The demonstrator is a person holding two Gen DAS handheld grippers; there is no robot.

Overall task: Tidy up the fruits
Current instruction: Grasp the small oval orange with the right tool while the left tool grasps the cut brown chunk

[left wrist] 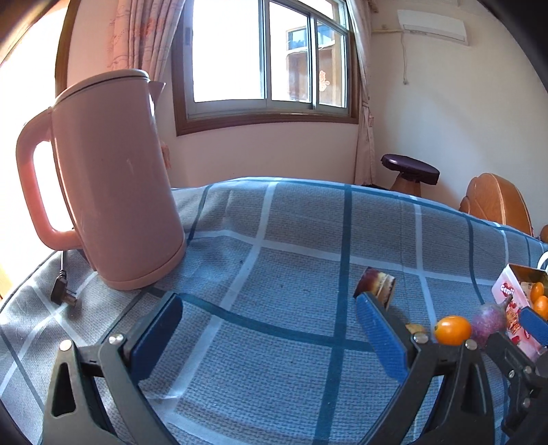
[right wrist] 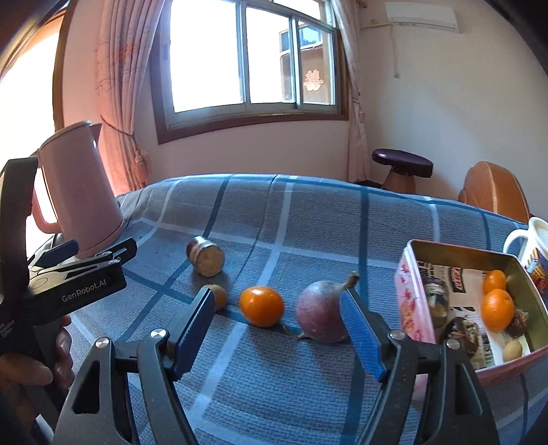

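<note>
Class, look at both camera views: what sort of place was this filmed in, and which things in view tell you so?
Most likely a room in a home. A curtained window, a wall air conditioner and a table under a checked cloth holding a pink kettle all point to that.

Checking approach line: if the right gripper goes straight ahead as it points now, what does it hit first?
Probably the orange on the tablecloth, roughly centred between the open jaws of the right gripper. The purple fruit sits near its right jaw; depth is unclear.
</note>
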